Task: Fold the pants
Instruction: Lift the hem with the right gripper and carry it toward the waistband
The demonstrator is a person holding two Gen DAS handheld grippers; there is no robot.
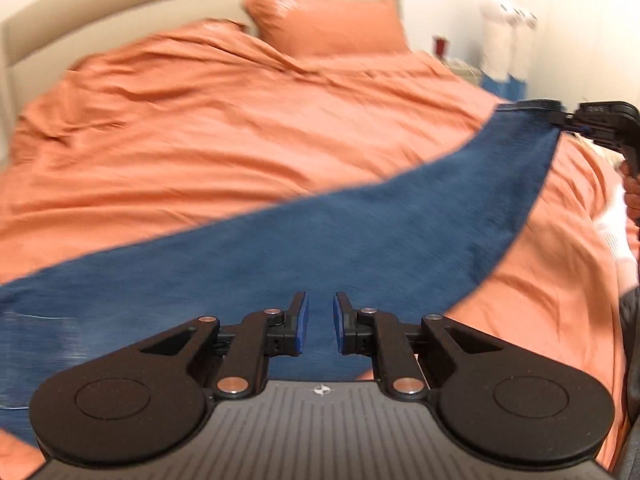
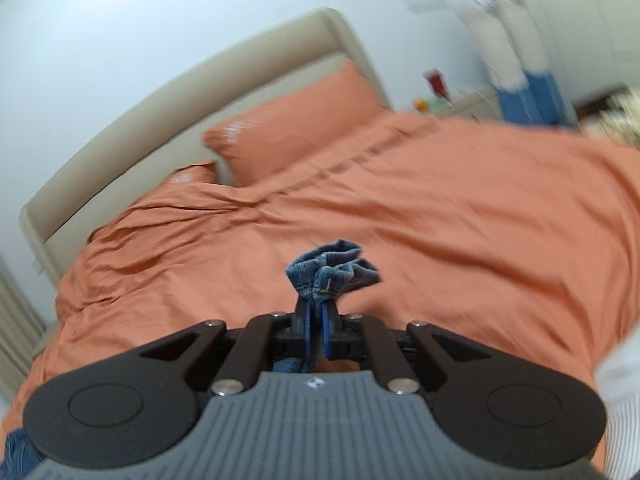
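Observation:
Blue denim pants (image 1: 360,232) stretch across the orange bed, from the lower left up to the right. My left gripper (image 1: 321,322) is open just above the denim, with a gap between its blue pads and nothing in it. My right gripper (image 2: 316,322) is shut on a bunched end of the pants (image 2: 334,268) and holds it lifted above the bed. The right gripper also shows in the left wrist view (image 1: 568,118) at the far right, pinching the pants' far edge.
The orange duvet (image 1: 224,128) covers the bed, with two orange pillows (image 1: 324,24) against a beige headboard (image 2: 168,100). A nightstand with small items (image 2: 448,100) and hanging clothes (image 2: 520,60) stand to the right. The person's hand (image 1: 632,192) is at the right edge.

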